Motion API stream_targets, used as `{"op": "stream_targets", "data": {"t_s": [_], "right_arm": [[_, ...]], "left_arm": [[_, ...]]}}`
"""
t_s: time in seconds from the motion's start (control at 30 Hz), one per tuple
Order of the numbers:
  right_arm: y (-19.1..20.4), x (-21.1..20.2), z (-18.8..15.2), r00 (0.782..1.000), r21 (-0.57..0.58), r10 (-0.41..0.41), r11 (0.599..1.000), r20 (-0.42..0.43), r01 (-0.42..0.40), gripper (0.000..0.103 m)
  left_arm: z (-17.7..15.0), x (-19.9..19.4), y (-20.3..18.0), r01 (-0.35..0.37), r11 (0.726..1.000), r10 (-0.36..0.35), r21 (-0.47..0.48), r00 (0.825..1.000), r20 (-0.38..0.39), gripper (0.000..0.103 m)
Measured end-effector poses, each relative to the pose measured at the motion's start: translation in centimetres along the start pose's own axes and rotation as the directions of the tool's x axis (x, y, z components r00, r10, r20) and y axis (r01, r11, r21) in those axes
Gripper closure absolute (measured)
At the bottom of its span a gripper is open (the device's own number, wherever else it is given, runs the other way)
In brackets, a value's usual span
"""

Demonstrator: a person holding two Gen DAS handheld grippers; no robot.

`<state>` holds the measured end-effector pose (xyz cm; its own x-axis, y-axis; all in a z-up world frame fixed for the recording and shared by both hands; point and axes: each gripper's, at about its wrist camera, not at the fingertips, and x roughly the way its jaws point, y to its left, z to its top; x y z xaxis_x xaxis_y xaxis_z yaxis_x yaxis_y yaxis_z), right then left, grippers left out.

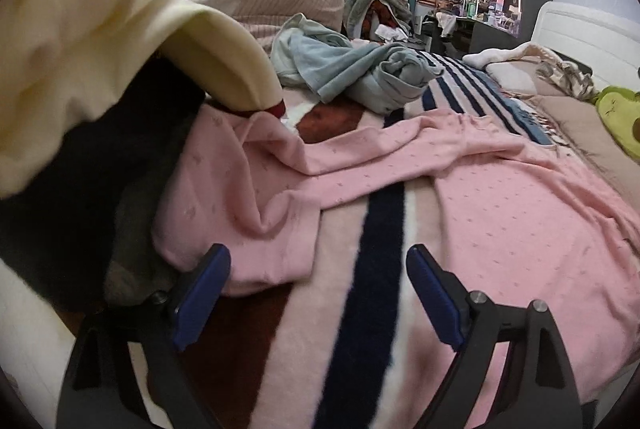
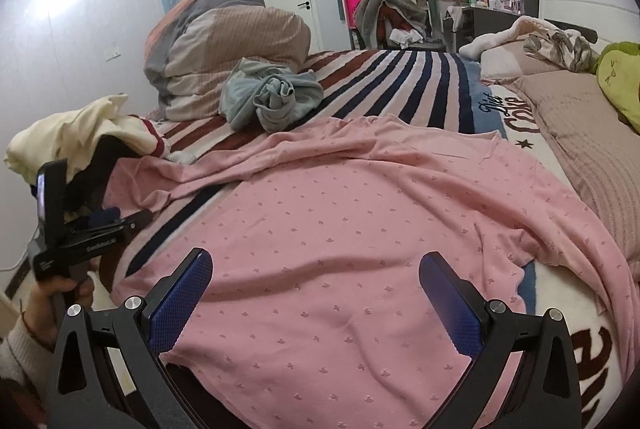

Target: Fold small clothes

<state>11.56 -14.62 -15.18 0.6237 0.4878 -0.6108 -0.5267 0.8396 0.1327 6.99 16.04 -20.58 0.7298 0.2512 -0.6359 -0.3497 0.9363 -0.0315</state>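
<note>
Pink top (image 2: 340,229) spread on striped bed blanket (image 2: 400,77); folding not yet begun.

Garments: one pink top, lower centre, creased and unfolded; one grey-blue bundle (image 2: 272,97), upper centre, crumpled; one cream piece (image 2: 72,137), left edge, heaped. None appears folded; three left. Left gripper (image 1: 318,293) and right gripper (image 2: 316,301): fingers spread wide, grasping nothing, over the top's near edge.

We see a bed covered by a striped blanket (image 2: 400,77) in navy, maroon and pale pink. Directly on it a pink dotted garment (image 2: 340,229) lies spread out, wrinkled. Behind it sits a crumpled grey-blue garment (image 2: 272,93), a bundled duvet (image 2: 224,41) and, at left, a cream garment (image 2: 80,133).
</note>
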Motion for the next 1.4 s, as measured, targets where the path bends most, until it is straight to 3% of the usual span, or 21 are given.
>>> {"op": "stream_targets", "data": {"t_s": [0.17, 0.2, 0.3, 0.47, 0.6, 0.73, 0.87, 0.97, 1.07, 1.2, 1.3, 1.4], "right_arm": [[-0.5, 0.2, 0.2, 0.999, -0.019, -0.033, 0.999, -0.012, 0.033, 0.0], [-0.6, 0.3, 0.2, 0.999, -0.011, -0.036, 0.999, -0.011, 0.036, 0.0], [-0.8, 0.7, 0.0, 0.999, 0.017, -0.037, 0.999, -0.012, 0.038, 0.0], [-0.6, 1.6, -0.5, 0.999, 0.035, -0.018, 0.999, -0.032, 0.019, 0.0], [-1.0, 1.5, -1.0, 0.999, 0.049, 0.007, 0.999, -0.039, -0.005, 0.001], [-2.2, 0.6, -1.3, 1.0, 0.072, 0.013, 0.997, -0.018, -0.012, 0.001], [-3.2, -0.6, -1.4, 1.0, 0.092, 0.015, 0.996, 0.007, -0.016, 0.001], [-4.0, -1.7, -1.6, 1.0, 0.107, 0.013, 0.994, 0.026, -0.016, 0.001], [-4.9, -2.8, -2.0, 0.999, 0.121, 0.001, 0.993, 0.037, -0.005, 0.001], [-6.0, -4.1, -2.6, 0.998, 0.148, -0.029, 0.989, 0.047, 0.021, 0.001], [-6.8, -4.9, -3.1, 0.997, 0.18, -0.051, 0.983, 0.055, 0.04, 0.001], [-7.2, -5.4, -3.7, 0.996, 0.201, -0.07, 0.978, 0.053, 0.058, 0.001]], "left_arm": [[0.2, 2.8, -0.2, -0.074, 0.996, 0.075, 0.041, 0.997, -0.03, 0.042], [0.2, 3.4, -0.1, -0.076, 0.996, 0.078, 0.048, 0.996, -0.049, 0.057], [-0.1, 4.3, 0.4, -0.067, 0.997, 0.07, 0.047, 0.995, -0.071, 0.065], [0.4, 3.9, 0.8, -0.083, 0.994, 0.088, 0.077, 0.994, -0.071, 0.093], [1.1, 2.5, 0.6, -0.045, 0.997, 0.048, 0.062, 0.998, -0.051, 0.095], [2.5, -0.9, -1.3, 0.008, 0.998, -0.011, 0.068, 0.999, 0.041, 0.095], [4.4, -4.7, -3.8, 0.114, 0.991, -0.123, 0.073, 0.983, 0.134, 0.095], [5.8, -7.5, -6.1, 0.22, 0.971, -0.234, 0.089, 0.952, 0.199, 0.096], [6.8, -10.2, -9.0, 0.355, 0.926, -0.377, 0.132, 0.894, 0.243, 0.096], [6.8, -12.6, -13.2, 0.531, 0.816, -0.574, 0.23, 0.791, 0.21, 0.096], [5.4, -13.2, -16.7, 0.662, 0.686, -0.714, 0.302, 0.693, 0.103, 0.096], [3.4, -13.2, -19.2, 0.738, 0.58, -0.783, 0.345, 0.622, -0.013, 0.096]]}}
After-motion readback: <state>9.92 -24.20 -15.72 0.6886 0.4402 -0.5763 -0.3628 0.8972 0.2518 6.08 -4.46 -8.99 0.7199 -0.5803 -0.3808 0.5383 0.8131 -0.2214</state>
